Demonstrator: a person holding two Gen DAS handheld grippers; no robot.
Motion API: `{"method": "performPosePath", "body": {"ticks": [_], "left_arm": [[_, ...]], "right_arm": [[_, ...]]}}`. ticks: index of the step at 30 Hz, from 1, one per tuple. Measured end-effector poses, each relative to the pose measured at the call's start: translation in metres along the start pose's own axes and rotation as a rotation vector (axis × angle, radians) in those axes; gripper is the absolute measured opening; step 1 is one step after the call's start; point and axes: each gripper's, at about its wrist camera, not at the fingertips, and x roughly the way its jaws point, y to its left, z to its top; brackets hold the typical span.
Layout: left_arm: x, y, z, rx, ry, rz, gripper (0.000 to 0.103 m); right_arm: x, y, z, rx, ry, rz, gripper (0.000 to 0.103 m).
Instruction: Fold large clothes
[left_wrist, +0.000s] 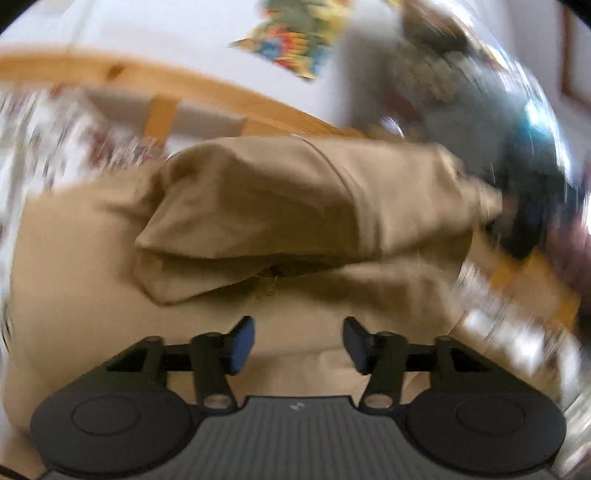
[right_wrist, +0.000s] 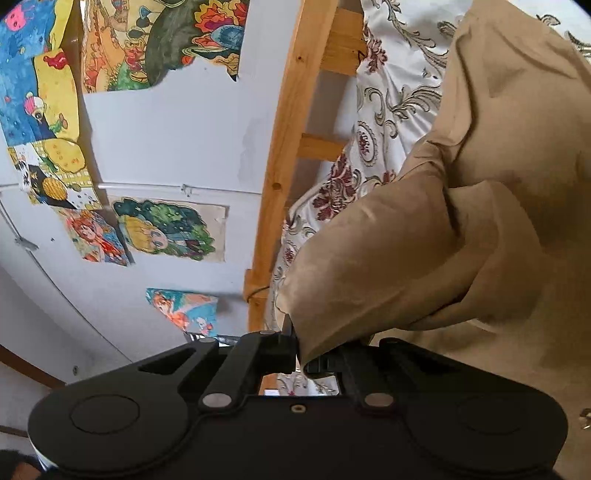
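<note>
A large tan garment (left_wrist: 258, 206) lies spread over the bed, with one folded part lifted across its middle. My left gripper (left_wrist: 298, 345) hovers just above the near part of the cloth, jaws apart with nothing between the fingers. In the right wrist view the same tan garment (right_wrist: 424, 243) bulges up from my right gripper (right_wrist: 300, 356), which is shut on a bunched edge of it. The cloth hides the right finger. In the blurred left wrist view, the lifted part stretches to the right towards a dark gripper (left_wrist: 524, 229) at its far end.
A floral bedspread (right_wrist: 388, 122) covers the bed under the garment. A wooden bed frame (right_wrist: 280, 166) runs along the bed's edge, with a white wall (right_wrist: 177, 140) carrying several colourful drawings behind it. The left wrist view is heavily motion-blurred at its sides.
</note>
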Motion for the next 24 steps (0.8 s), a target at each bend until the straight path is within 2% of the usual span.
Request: {"method": "performPosePath", "body": {"ticks": [2, 4, 7, 13, 16, 19, 21, 22, 23, 24], "left_arm": [[-0.003, 0.019, 0.009, -0.169, -0.013, -0.068, 0.068], [0.002, 0.039, 0.023, -0.290, -0.030, -0.111, 0.072], [0.009, 0.056, 0.033, -0.407, -0.056, -0.139, 0.074], [0.017, 0.082, 0.030, -0.562, -0.147, -0.103, 0.074], [0.032, 0.091, 0.034, -0.611, -0.163, -0.088, 0.072], [0.037, 0.092, 0.029, -0.666, -0.156, -0.127, 0.072], [0.037, 0.090, 0.025, -0.671, -0.158, -0.136, 0.081], [0.039, 0.091, 0.024, -0.687, -0.168, -0.133, 0.081], [0.040, 0.094, 0.023, -0.714, -0.182, -0.136, 0.080], [0.041, 0.097, 0.023, -0.744, -0.200, -0.147, 0.074]], "right_arm": [[-0.001, -0.001, -0.001, -0.009, 0.002, 0.001, 0.002], [-0.002, 0.001, -0.003, -0.031, 0.006, -0.008, 0.002], [-0.006, -0.003, -0.006, -0.038, 0.009, -0.020, 0.003], [-0.019, -0.022, -0.009, 0.041, -0.029, -0.007, 0.003], [-0.019, -0.029, -0.008, 0.072, -0.043, 0.013, 0.003], [-0.018, -0.028, -0.006, 0.097, -0.060, 0.042, 0.003], [-0.017, -0.027, -0.004, 0.127, -0.070, 0.071, 0.003], [-0.015, -0.025, -0.004, 0.135, -0.070, 0.085, 0.003], [-0.014, -0.023, -0.004, 0.134, -0.068, 0.092, 0.003], [-0.013, -0.021, -0.004, 0.131, -0.063, 0.097, 0.003]]}}
